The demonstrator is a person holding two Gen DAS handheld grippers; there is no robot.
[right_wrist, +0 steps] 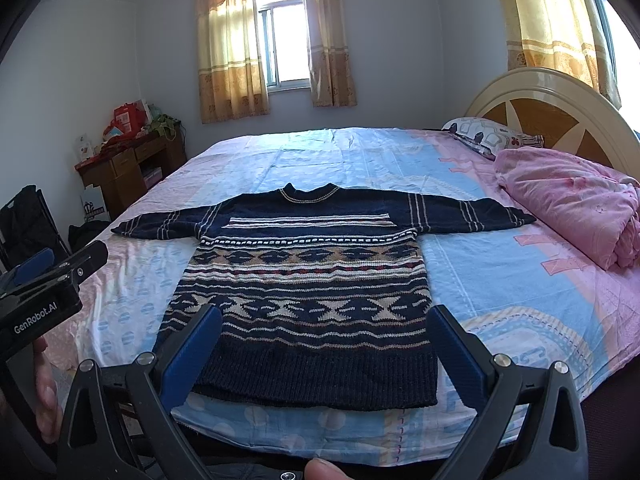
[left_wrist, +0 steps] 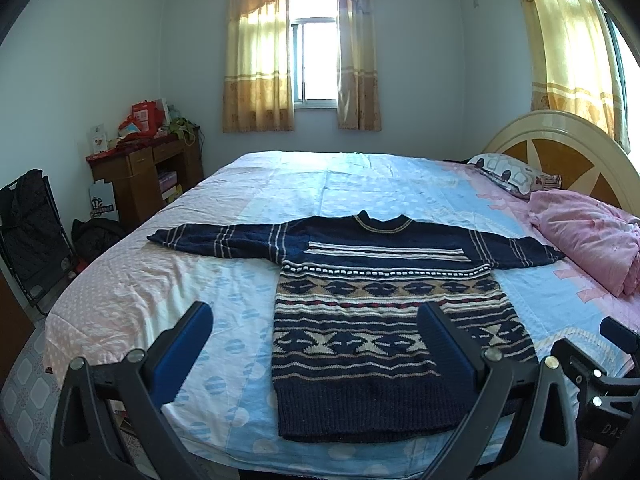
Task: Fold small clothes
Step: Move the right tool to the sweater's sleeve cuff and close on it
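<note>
We see daylight coming in through the window (left_wrist: 314, 60) on the far wall. The glass is so bright it looks almost white, and we cannot see outside. The curtains (left_wrist: 258, 60) beside it glow yellow where the sun shines through them. More bright light comes in at the right edge. The bed (left_wrist: 360, 184) is well lit and looks pale blue, with soft shadows only. The left corner of the room is darker. Both pictures are sharp in the middle. The walls and ceiling bend like a bowl, and the corners turn black. A blurry fingertip (right_wrist: 322, 469) shows at the bottom of the right view.
</note>
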